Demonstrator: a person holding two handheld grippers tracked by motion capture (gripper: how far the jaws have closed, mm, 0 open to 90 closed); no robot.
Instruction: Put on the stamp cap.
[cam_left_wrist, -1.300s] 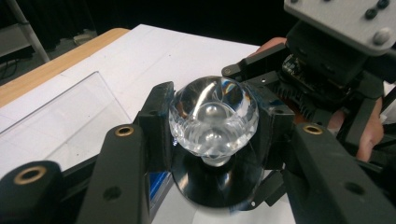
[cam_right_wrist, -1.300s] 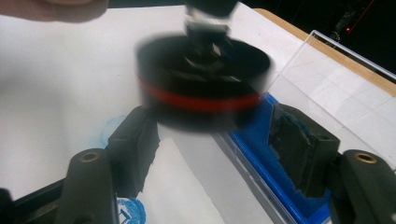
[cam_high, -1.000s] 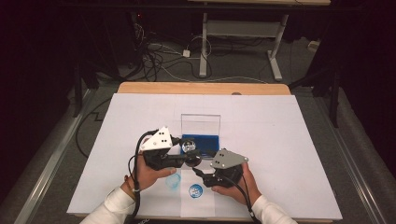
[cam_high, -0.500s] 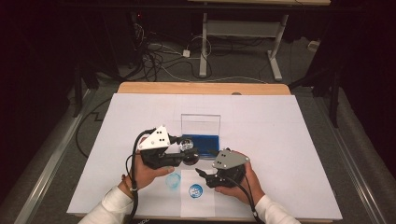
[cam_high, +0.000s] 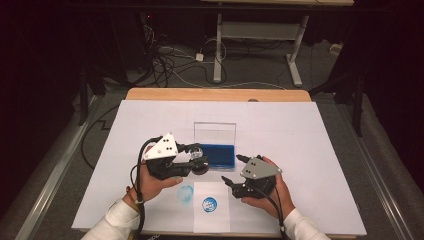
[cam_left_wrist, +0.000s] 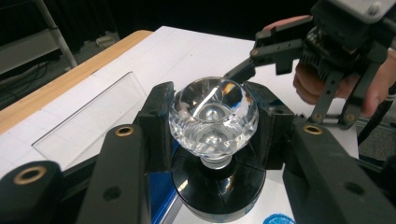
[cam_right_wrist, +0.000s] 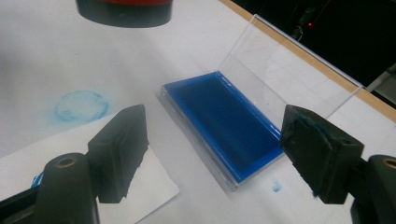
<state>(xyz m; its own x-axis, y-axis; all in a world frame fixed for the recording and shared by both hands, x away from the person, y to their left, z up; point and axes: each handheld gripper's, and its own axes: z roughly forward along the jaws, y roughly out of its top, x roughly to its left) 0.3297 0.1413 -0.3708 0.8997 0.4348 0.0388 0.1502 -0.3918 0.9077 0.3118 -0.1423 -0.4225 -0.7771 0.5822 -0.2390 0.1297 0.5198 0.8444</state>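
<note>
While the left gripper (cam_left_wrist: 212, 126) clamped the glass-knobbed stamp (cam_left_wrist: 213, 116) at frame centre,
the right gripper (cam_right_wrist: 215, 154), lower right in the high view, had just been opening, empty, over the blue ink pad (cam_right_wrist: 224, 123).

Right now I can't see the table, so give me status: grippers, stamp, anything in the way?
Left gripper shut on crystal-knobbed stamp. Right gripper open, jaws just widened, nothing between them. Open blue ink pad beside stamp; stamped paper near.

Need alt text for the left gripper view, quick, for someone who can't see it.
The left gripper is shut on a clear faceted stamp handle above its black base. Beyond, the right gripper is open over white paper.
</note>
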